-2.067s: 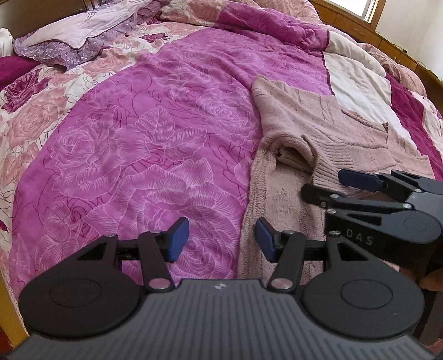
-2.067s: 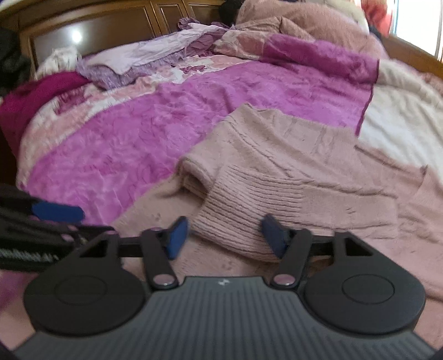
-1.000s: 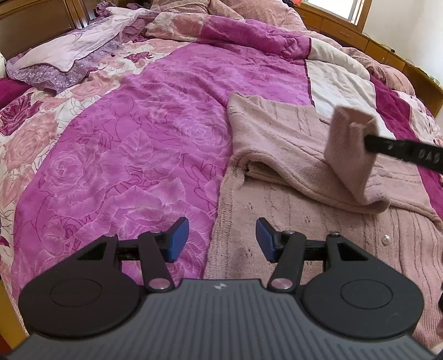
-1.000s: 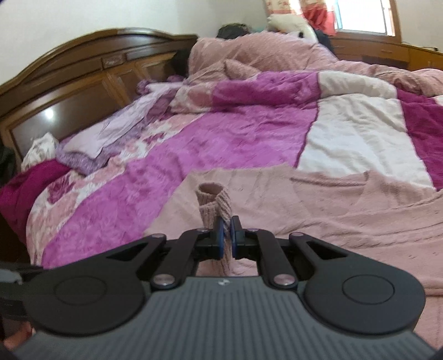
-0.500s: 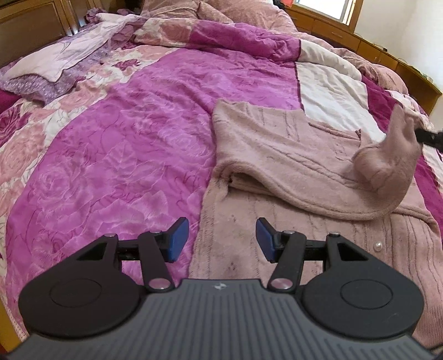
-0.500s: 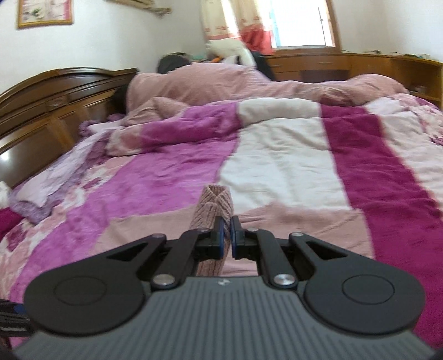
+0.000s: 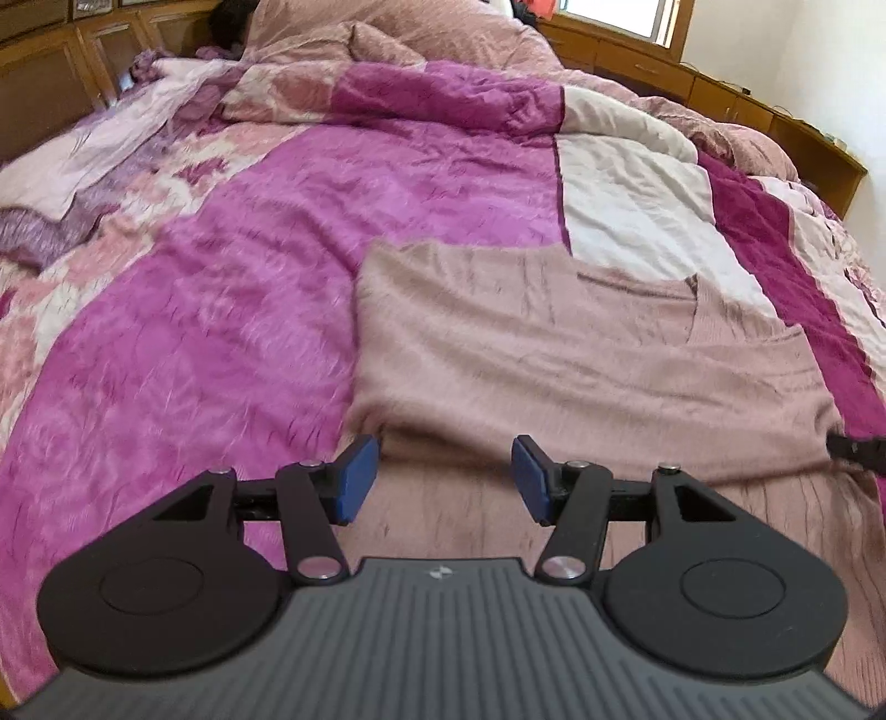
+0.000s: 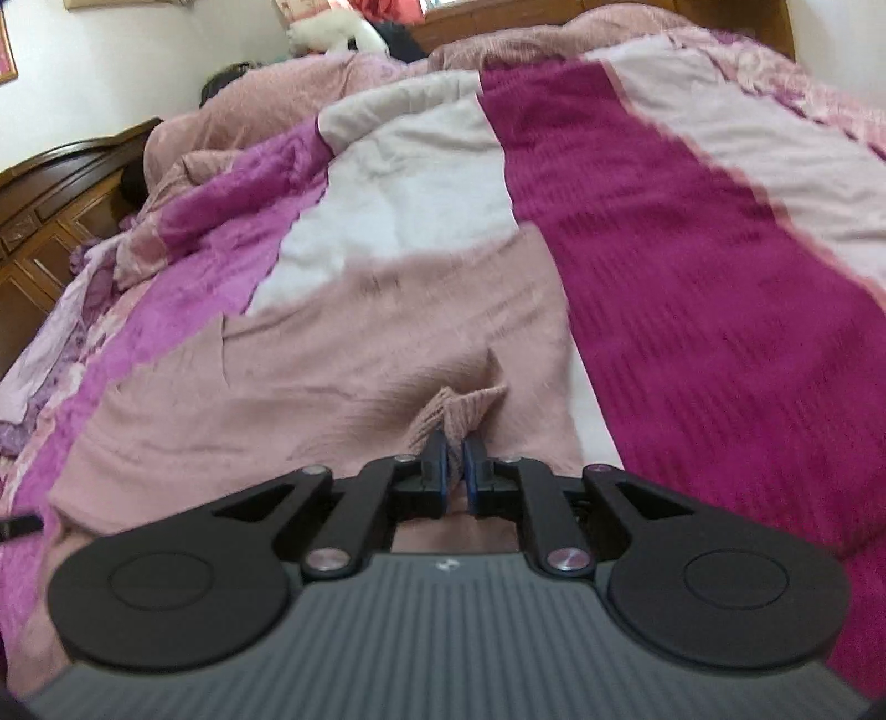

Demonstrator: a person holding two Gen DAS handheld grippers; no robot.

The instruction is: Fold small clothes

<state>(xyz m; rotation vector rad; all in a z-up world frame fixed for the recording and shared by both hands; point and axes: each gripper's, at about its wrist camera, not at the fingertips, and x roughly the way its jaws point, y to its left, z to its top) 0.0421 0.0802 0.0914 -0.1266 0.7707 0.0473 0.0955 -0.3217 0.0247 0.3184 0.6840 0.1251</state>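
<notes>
A dusty-pink knit cardigan [image 7: 581,354] lies flat on the bed, with one sleeve folded across its body. In the right wrist view the cardigan [image 8: 332,365] fills the middle. Its ribbed sleeve cuff [image 8: 459,407] rests low on the far side. My right gripper [image 8: 454,459] has the cuff pinched between its blue pads, and its jaws are opening. In the left wrist view the tip of that gripper [image 7: 855,451] shows at the right edge. My left gripper [image 7: 443,482] hovers open over the cardigan's near left fold, holding nothing.
A magenta floral quilt [image 7: 249,332] covers the bed, with white and dark red panels to the right. A lilac garment [image 7: 83,166] lies at the far left. A heaped pink blanket [image 7: 443,33] with dark hair beside it is at the head end. A wooden headboard [image 8: 50,210] stands behind.
My right gripper carried the sleeve cuff across the cardigan to the right and down onto it. The sleeve now lies flat. My left gripper shifted over the cardigan's left edge.
</notes>
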